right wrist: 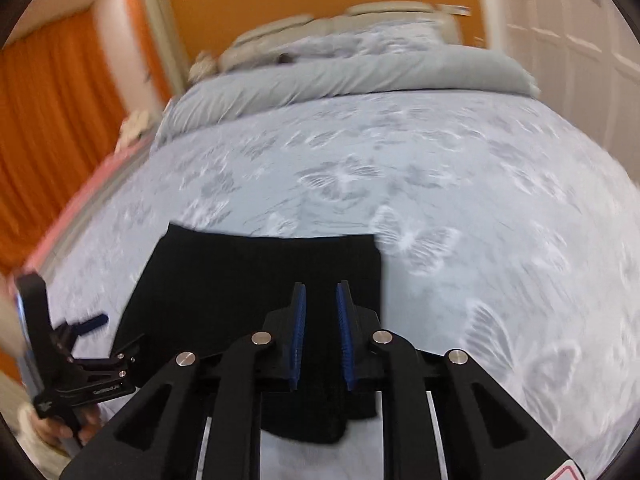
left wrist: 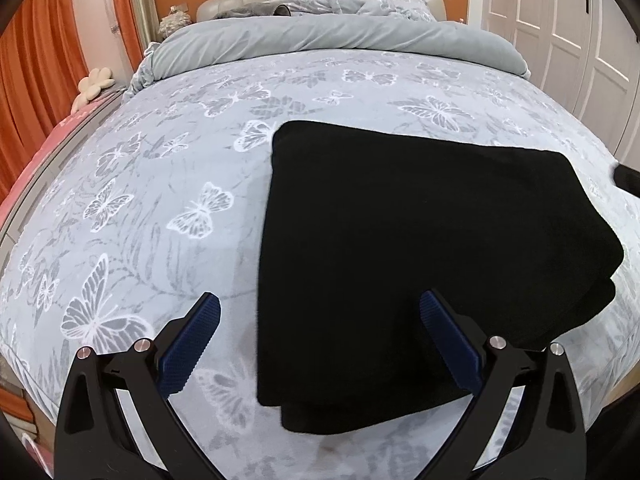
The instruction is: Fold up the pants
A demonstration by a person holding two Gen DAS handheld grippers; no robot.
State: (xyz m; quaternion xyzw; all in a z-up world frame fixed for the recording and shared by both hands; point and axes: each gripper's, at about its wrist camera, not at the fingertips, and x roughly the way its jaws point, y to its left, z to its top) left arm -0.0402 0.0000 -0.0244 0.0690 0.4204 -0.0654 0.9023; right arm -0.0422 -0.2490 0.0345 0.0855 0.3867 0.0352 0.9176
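Soft black pants (left wrist: 420, 256), folded rect

left claw (left wrist: 320, 320): jaws spread wide | right claw (right wrist: 321, 312): jaws narrowly parted, holding nothing

Almost no writing can be read.

In the right wrist view, the left tool (right wrist: 86, 344) carries a short line of small white lettering along its black side plate, too small and blurred to make out. A white label with a red border (right wrist: 562, 474) shows at the bottom edge of the same view, cut off, its wording not visible. In the left wrist view nothing readable shows.
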